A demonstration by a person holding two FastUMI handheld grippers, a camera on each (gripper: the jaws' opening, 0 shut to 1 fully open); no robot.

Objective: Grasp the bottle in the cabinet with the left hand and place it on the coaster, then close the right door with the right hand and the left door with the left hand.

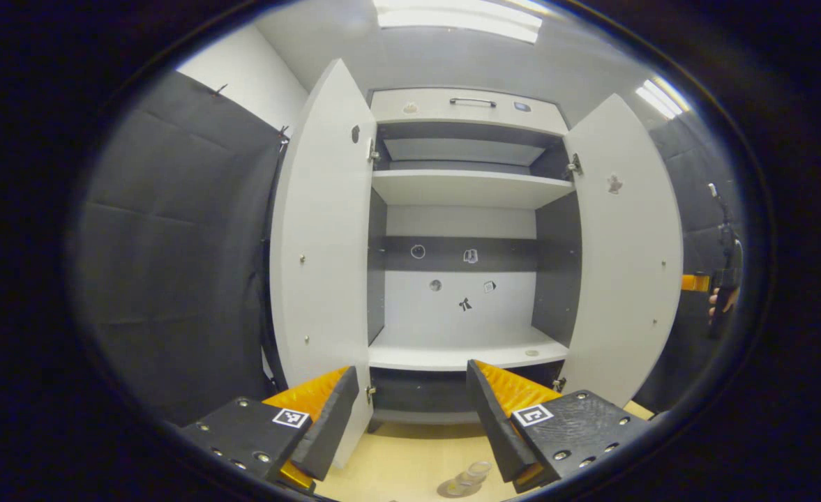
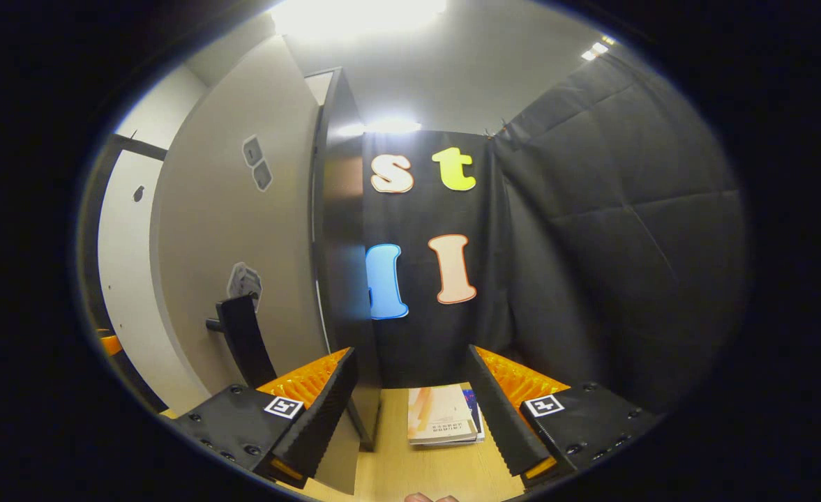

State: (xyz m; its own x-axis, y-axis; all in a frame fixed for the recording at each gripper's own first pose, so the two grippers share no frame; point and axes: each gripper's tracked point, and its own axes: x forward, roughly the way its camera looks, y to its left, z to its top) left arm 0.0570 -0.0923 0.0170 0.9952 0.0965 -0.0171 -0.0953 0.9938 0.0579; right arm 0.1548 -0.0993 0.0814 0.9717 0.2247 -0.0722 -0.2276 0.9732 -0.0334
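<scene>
The white cabinet stands with both doors swung wide and its shelves bare. A clear bottle stands on a dark round coaster on the wooden table, below and between my left fingers. My left gripper is open and holds nothing, facing the lower shelf. The left door and right door flank it. My right gripper is open beside the right door's outer face; the door's free edge runs down between its fingers. It also appears far off as the right gripper, held in a hand.
A black handle juts from the right door's outer face. Booklets lie on the wooden table ahead of my right gripper. Black padded walls close in on both sides. A drawer with a handle tops the cabinet.
</scene>
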